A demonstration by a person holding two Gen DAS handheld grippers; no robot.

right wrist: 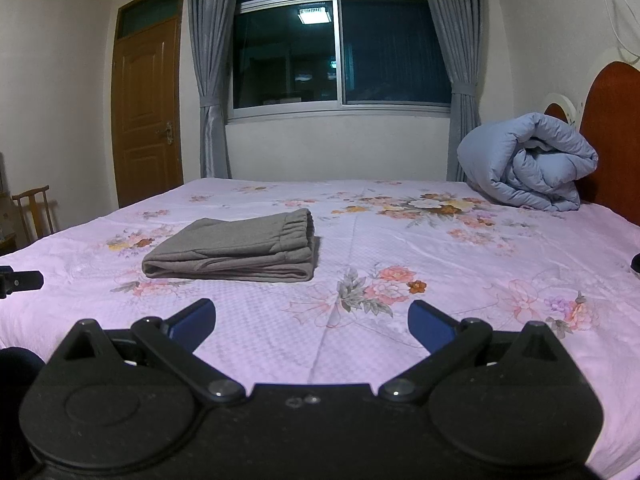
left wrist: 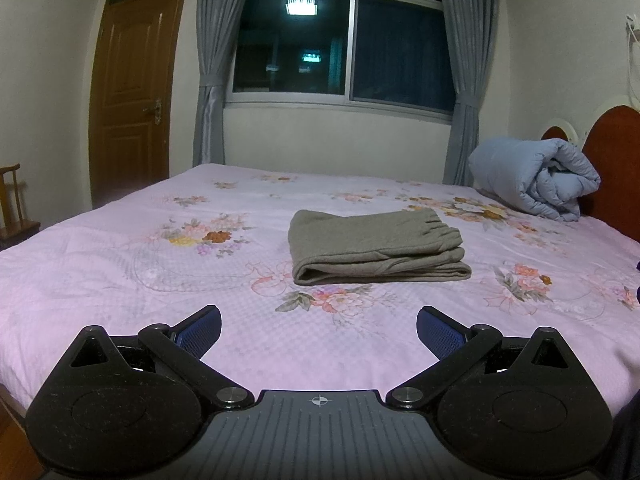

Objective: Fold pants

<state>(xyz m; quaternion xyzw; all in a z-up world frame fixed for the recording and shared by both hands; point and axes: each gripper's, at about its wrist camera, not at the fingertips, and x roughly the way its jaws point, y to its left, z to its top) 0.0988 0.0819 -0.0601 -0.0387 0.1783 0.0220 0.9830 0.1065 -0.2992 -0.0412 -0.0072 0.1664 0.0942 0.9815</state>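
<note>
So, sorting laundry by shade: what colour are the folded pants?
Plain grey-brown pants, clearest in the left wrist view.

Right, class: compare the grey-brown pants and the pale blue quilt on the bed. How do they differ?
The folded grey-brown pants lie flat in a low, neat stack; the pale blue puffy quilt is rolled into a tall, loose bundle. The pants sit mid-bed, whereas the quilt sits by the red-brown headboard. The pants look thin and knitted, the quilt thick and padded. Both rest on the pink floral bedsheet, untouched.
</note>
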